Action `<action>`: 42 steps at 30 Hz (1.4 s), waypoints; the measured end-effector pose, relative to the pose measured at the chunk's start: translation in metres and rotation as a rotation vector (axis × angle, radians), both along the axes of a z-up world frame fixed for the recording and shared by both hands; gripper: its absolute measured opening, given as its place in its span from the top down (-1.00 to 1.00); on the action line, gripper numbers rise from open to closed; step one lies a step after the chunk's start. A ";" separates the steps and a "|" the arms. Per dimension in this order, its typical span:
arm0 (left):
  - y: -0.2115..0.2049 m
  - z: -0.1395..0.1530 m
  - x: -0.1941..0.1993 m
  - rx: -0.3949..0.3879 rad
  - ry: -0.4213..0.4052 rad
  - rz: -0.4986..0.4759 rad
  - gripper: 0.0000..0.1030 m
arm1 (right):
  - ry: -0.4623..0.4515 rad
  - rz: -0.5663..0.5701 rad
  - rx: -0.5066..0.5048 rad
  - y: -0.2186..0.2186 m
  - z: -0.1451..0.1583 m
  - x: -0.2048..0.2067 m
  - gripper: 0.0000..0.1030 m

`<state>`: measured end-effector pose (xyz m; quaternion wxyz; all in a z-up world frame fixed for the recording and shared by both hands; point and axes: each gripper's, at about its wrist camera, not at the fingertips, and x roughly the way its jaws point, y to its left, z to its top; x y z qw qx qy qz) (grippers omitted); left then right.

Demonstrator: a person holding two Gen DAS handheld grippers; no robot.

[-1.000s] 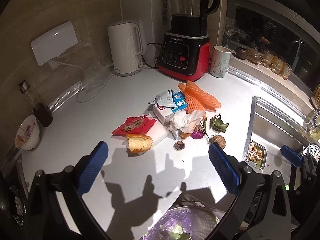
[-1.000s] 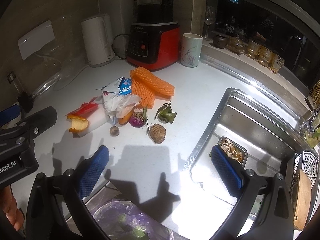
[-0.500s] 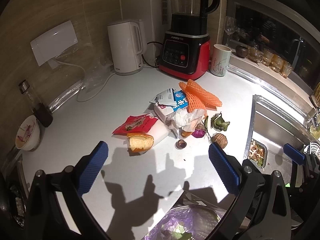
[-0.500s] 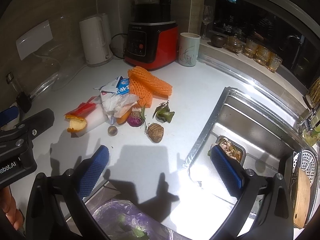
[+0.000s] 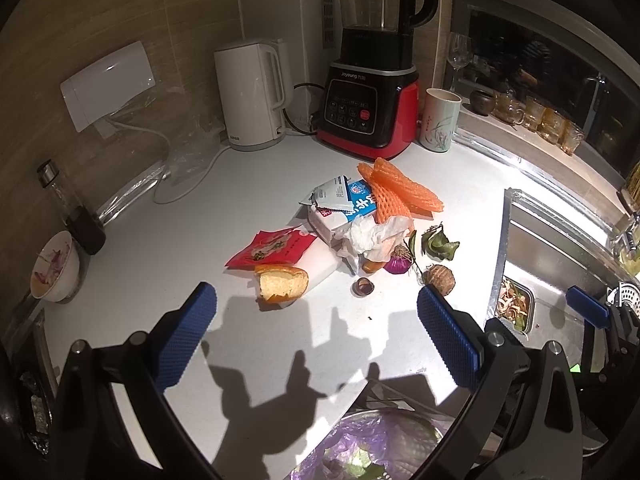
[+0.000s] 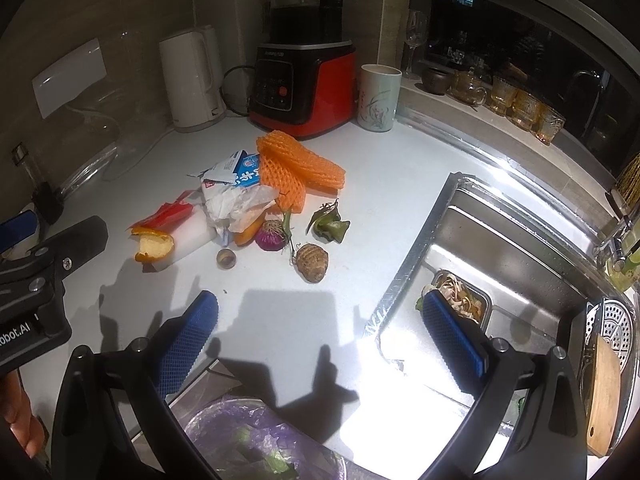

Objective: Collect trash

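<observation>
Trash pile awaiting collection on kitchen worktop (image 5: 160, 240)

Both the left tongs (image 5: 316, 334) and right tongs (image 6: 320, 338) are being held wide open and empty above the worktop, short of the trash pile (image 5: 352, 224) lying mid-surface.

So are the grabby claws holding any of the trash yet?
No, nothing is held. The left gripper and the right gripper are both open, above the counter, short of the trash pile.

I see orange netted foam (image 5: 396, 192), a red packet (image 5: 272, 247), a blue-and-white carton (image 5: 352, 200), a purple onion (image 6: 271, 238), all on my white surface (image 5: 168, 240).
</observation>
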<state>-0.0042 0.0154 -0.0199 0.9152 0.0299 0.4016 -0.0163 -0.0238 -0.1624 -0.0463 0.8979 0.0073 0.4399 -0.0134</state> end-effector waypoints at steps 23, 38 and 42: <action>0.011 -0.010 0.007 -0.022 0.017 -0.007 -0.87 | 0.014 0.008 -0.005 0.003 -0.008 0.007 -0.96; 0.043 -0.052 0.043 -0.007 0.041 -0.011 -0.88 | 0.037 0.003 -0.005 -0.003 -0.037 0.033 -0.96; 0.056 -0.075 0.061 -0.016 0.085 -0.051 -0.88 | 0.044 0.001 -0.023 -0.007 -0.052 0.044 -0.96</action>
